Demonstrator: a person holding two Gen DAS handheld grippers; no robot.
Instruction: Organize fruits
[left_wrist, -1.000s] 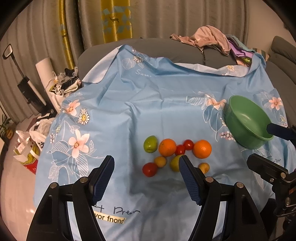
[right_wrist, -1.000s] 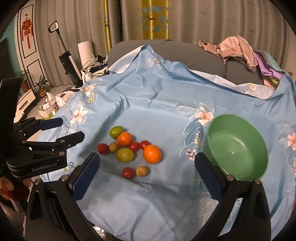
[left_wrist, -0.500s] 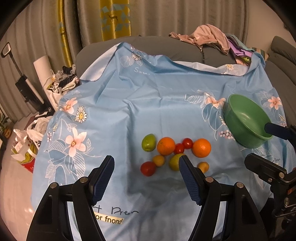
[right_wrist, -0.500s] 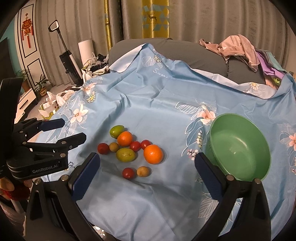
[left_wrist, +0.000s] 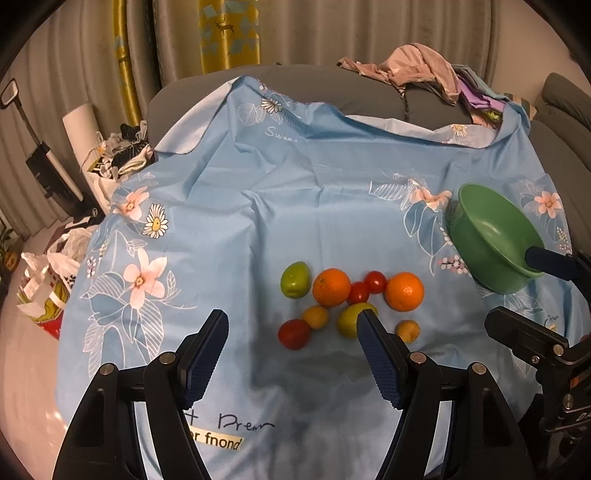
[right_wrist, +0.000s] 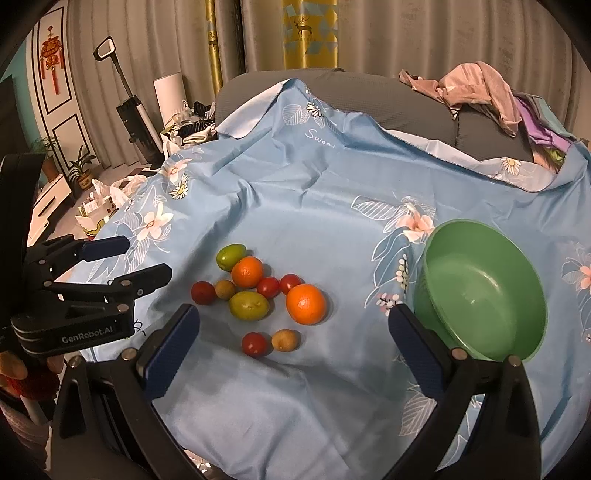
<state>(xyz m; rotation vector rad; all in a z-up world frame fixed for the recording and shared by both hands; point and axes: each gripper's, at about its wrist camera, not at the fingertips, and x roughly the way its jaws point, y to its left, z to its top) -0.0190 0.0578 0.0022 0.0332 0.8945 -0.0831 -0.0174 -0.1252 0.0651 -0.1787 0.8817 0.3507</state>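
Curtains hang behind a grey sofa draped with a blue floral sheet (right_wrist: 295, 206), and that soft, creased sheet is the working surface. A green bowl (right_wrist: 480, 291) sits tilted on it and holds nothing. All the fruit lies in one loose cluster to the left of the bowl, well apart from it: two oranges, the nearer one (right_wrist: 306, 304) closest to the bowl and the other (right_wrist: 246, 272) further left, a green lime (right_wrist: 231, 256) beyond that, a yellow-green fruit (right_wrist: 248, 305) in the middle, small red tomatoes (right_wrist: 254, 343) and small yellowish fruits (right_wrist: 284, 339) around them.

The left tool (left_wrist: 291, 354) hovers over the near edge of the cluster with its jaws wide and nothing between them. The right tool (right_wrist: 291, 347) is likewise wide and empty, one finger just in front of the bowl's rim.

Judging by this, sorting has not begun. The risks come mostly from the bedding: the bowl already leans, so a nudge from the right tool's finger or a fruit dropped on its low side could tip it. Round fruit could roll down a crease once a neighbour is lifted, since several touch. A hard squeeze might split a tomato, and the two tools could collide if both reach into the cluster together
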